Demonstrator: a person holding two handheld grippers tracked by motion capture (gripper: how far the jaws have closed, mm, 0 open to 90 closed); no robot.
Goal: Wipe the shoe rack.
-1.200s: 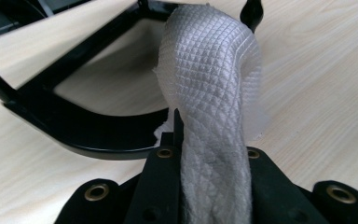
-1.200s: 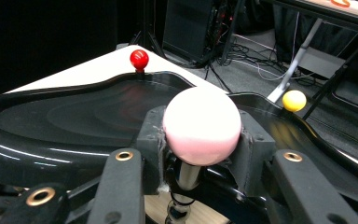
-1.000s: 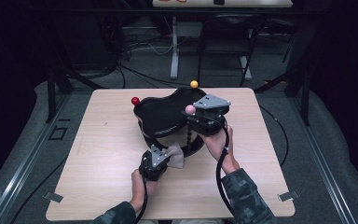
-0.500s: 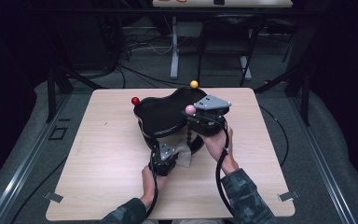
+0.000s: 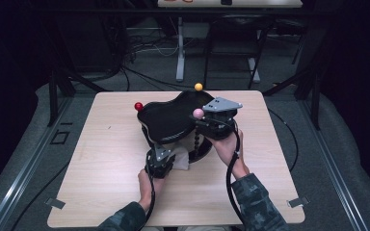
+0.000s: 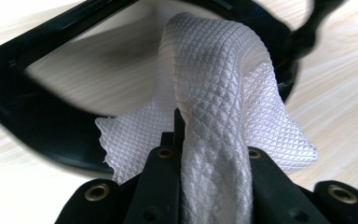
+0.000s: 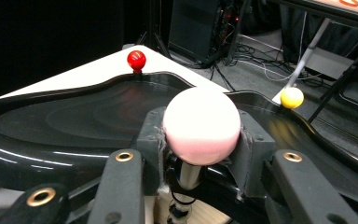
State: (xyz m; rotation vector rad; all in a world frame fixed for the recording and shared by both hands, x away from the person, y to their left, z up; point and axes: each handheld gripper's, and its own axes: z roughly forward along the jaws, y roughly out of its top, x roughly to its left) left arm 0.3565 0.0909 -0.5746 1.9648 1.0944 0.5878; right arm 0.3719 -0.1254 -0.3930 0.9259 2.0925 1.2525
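Note:
A glossy black three-lobed tray (image 5: 171, 118) stands raised on the wooden table, with a red ball (image 5: 138, 106), a yellow ball (image 5: 198, 87) and a pink ball (image 5: 198, 113) at its corners. My right gripper (image 7: 200, 135) is shut on the pink ball (image 7: 201, 123) at the tray's near right corner. My left gripper (image 5: 166, 155) sits low at the tray's near edge. In the left gripper view my left gripper (image 6: 212, 149) is shut on a white quilted cloth (image 6: 214, 93), which drapes up against the black frame (image 6: 37, 126) under the tray.
The light wooden table (image 5: 101, 159) has bare surface left of the tray and along its near edge. Behind it are dark floor, cables and table legs (image 5: 179, 48). The red ball (image 7: 136, 60) and the yellow ball (image 7: 292, 97) stand beyond the tray's far rim.
My left gripper with the cloth slid a little right along the tray's near underside, then back left. The right gripper and the tray stayed put.

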